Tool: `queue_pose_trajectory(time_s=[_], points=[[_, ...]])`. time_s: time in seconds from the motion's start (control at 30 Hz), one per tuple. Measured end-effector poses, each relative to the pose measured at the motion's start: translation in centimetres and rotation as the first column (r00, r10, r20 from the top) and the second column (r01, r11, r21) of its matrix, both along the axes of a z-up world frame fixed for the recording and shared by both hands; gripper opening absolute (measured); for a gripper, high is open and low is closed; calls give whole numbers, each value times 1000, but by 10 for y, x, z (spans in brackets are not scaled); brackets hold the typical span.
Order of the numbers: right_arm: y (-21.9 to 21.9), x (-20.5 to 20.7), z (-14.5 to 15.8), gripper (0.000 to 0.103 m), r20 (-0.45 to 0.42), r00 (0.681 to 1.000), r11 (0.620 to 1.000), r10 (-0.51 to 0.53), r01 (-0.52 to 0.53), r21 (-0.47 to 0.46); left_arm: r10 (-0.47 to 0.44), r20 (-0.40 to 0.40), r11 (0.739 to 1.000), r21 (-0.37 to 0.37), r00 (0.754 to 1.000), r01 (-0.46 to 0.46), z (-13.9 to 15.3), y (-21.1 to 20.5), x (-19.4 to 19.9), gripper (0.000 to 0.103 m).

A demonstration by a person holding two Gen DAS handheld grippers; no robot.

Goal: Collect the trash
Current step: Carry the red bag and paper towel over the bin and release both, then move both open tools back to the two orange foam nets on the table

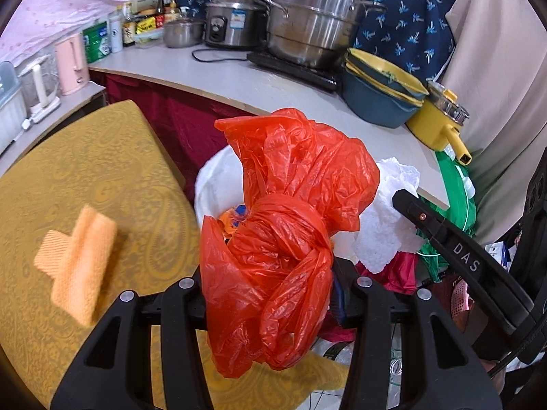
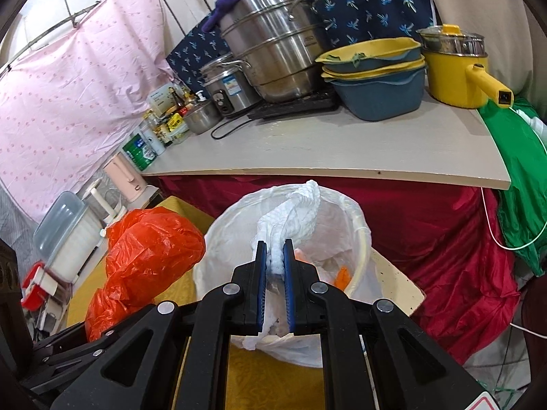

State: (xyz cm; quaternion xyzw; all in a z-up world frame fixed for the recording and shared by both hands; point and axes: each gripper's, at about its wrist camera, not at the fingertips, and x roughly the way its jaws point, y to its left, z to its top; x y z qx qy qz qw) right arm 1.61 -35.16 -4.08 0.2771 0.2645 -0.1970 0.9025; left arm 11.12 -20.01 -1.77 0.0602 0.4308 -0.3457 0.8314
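Red plastic bag [image 1: 273,239] is clamped in my downward-tilted left gripper [image 1: 273,294], beside the lined bin [image 2: 355,225]. My right gripper [image 2: 275,266] pinches white tissue [image 2: 294,212] over that bin.

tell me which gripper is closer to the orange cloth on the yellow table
Left. The left gripper, clamped on the red plastic bag, has the orange cloth just to its left. The right gripper holds a white paper towel over the lined bin, farther away.

Red-orange bag [image 1: 283,225], gold paisley cloth [image 1: 102,171], seemingly orange rag [image 1: 78,259].
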Motion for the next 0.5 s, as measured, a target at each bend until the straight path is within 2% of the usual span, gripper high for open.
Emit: queue_pose_trajectory(time_s=[0.17,0.27,0.33,0.37,0.4,0.43,0.5], points=[[-18,14,-17,10,-28,999,1000,-19,20,16,-9,-22,1000,15,1000,9,-19,-22,16,48],[-26,23,-26,14,-41,999,999,-25,26,24,0,-33,1000,5,999,0,-29,-30,27,51],[-31,28,-31,16,-41,999,999,-35,36,32,9,-30,1000,-1,1000,-9,-32,-32,32,62],[-32,30,-32,20,-41,999,999,-36,37,37,14,-26,1000,-1,1000,-14,-33,-33,34,62],[-32,30,-32,30,-36,999,998,-39,41,41,17,-22,1000,-1,1000,-17,-33,-34,36,63],[-32,30,-32,35,-30,999,998,-44,45,41,17,-21,1000,-3,1000,-17,-33,-34,38,64],[-30,31,-28,39,-17,999,998,-47,47,32,30,-9,1000,-6,1000,-30,-32,-33,40,69]])
